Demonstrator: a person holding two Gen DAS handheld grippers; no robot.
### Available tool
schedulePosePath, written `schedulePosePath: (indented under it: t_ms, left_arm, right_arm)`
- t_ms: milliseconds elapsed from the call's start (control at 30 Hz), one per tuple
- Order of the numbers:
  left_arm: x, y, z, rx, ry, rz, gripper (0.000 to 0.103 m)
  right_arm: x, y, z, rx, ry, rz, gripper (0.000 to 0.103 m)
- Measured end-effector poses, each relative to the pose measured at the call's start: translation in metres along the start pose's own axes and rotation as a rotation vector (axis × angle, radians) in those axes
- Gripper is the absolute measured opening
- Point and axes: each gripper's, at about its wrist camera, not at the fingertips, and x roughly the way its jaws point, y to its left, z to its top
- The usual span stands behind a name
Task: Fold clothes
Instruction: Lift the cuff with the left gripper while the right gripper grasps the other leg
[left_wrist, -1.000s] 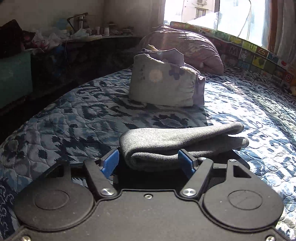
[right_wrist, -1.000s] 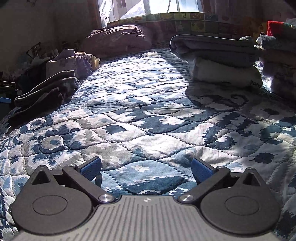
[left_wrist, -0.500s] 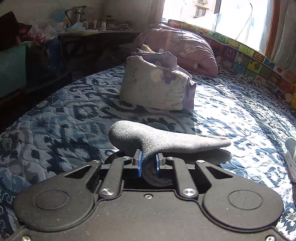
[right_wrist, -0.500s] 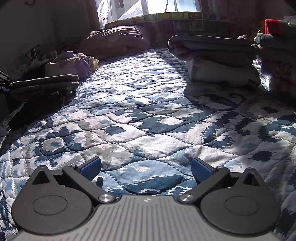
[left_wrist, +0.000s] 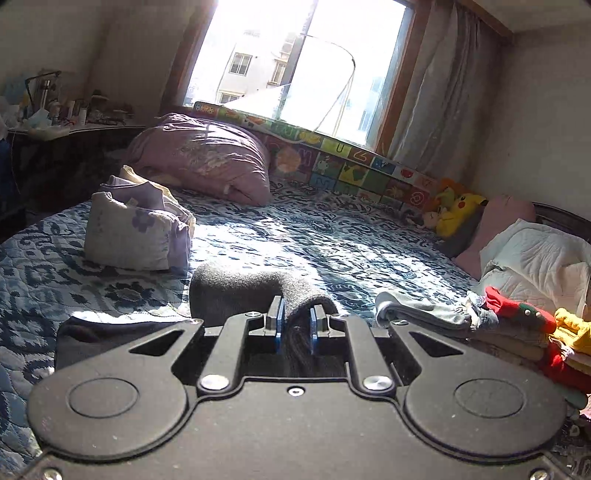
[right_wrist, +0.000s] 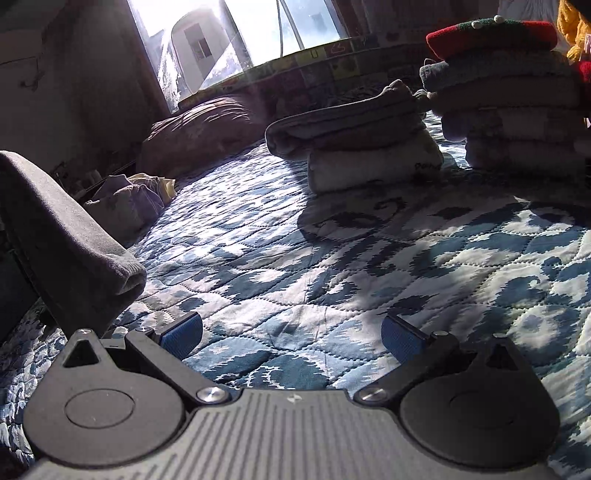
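Note:
My left gripper (left_wrist: 295, 325) is shut on a folded grey garment (left_wrist: 236, 291), pinched between the blue pads and lifted off the blue patterned quilt (left_wrist: 332, 236). The same grey garment (right_wrist: 62, 236) hangs at the left of the right wrist view, its folded end drooping above the bed. My right gripper (right_wrist: 291, 332) stands open just over the quilt (right_wrist: 332, 258) with nothing between its fingers. A folded grey and white pile (right_wrist: 354, 136) and a taller stack of folded clothes (right_wrist: 517, 99) sit ahead to the right.
A folded lilac bundle (left_wrist: 136, 229) lies at the left, a purple duvet (left_wrist: 207, 162) behind it. Stacked clothes with a red item (left_wrist: 517, 317) sit at right, white bedding (left_wrist: 535, 258) and a yellow plush toy (left_wrist: 458, 206) beyond. A cluttered desk (left_wrist: 55, 122) borders the left.
My left gripper shut on the grey garment, then lifted it and swung right toward the window and the stacks. The right gripper stayed open and moved forward, lower over the quilt.

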Motion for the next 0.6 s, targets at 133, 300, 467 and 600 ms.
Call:
schedulePosePath:
  t_ms: [133,300,467,600]
  left_arm:
    - [0.009,-0.053,-0.026,0.046,0.065,-0.089,0.011]
    - [0.020,-0.098,-0.059,0.071,0.115,-0.158,0.011]
    - [0.037,-0.124,-0.092,0.157,0.208,-0.147,0.014]
    - [0.040,-0.127,-0.118,0.176,0.270,-0.137,0.021]
  right_arm:
    - [-0.022,-0.025,0.000,0.057,-0.020,0.013,0.102]
    - [-0.040,-0.050,0.002,0.122,-0.043,0.027,0.102]
    - [-0.042,-0.064,0.000,0.171,-0.032,0.047,0.102]
    - [-0.041,-0.064,-0.001,0.171,-0.020,0.051,0.102]
